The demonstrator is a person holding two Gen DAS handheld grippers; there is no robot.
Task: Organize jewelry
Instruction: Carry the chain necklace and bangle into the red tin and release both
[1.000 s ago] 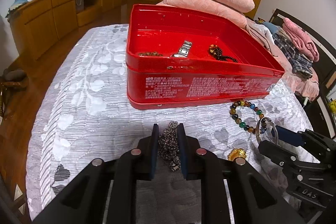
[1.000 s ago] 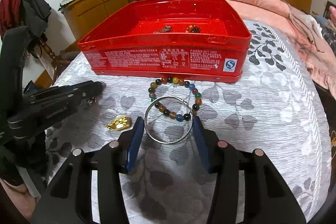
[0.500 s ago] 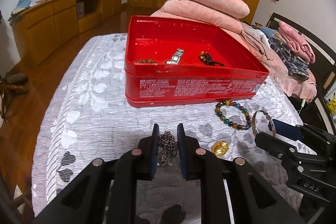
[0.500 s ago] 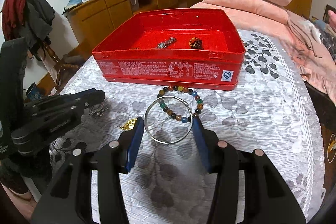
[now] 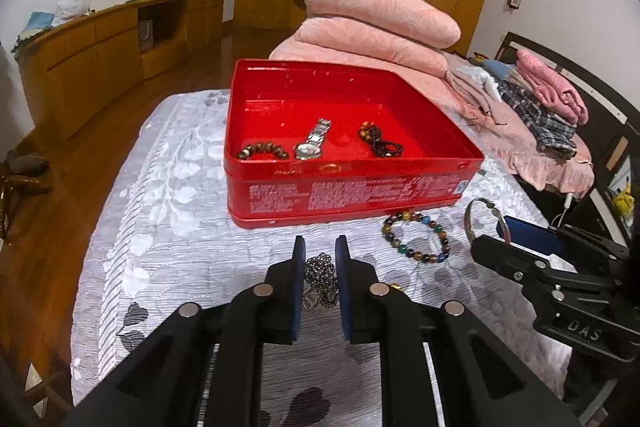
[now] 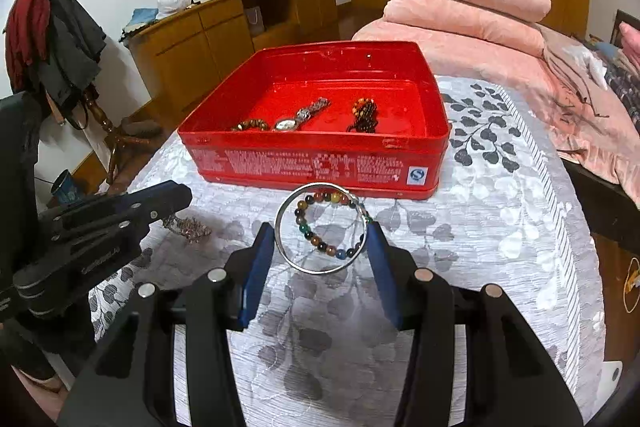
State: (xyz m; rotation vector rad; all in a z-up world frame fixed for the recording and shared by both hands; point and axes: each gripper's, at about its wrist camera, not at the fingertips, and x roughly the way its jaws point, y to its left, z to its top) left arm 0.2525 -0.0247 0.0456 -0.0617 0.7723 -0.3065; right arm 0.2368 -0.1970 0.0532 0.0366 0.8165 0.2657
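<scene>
Bedroom, grey leaf-print bed (image 6: 500, 187); red tin (image 5: 340, 187) ahead of both grippers. Left gripper (image 5: 320, 271) tilted down, pinching chain necklace (image 5: 320, 279); right gripper (image 6: 320, 251) clamps silver bangle (image 6: 320, 229).

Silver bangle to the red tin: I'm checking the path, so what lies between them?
In the right wrist view, only the colourful bead bracelet on the bedspread lies between bangle and tin.

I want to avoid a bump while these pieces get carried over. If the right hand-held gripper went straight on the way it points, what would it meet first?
Probably the near wall of the red tin, straight ahead of the right hand-held gripper and the silver bangle it grips. Depth is unclear; pointing downward, it might meet the beaded bracelet on the bedspread first.
</scene>
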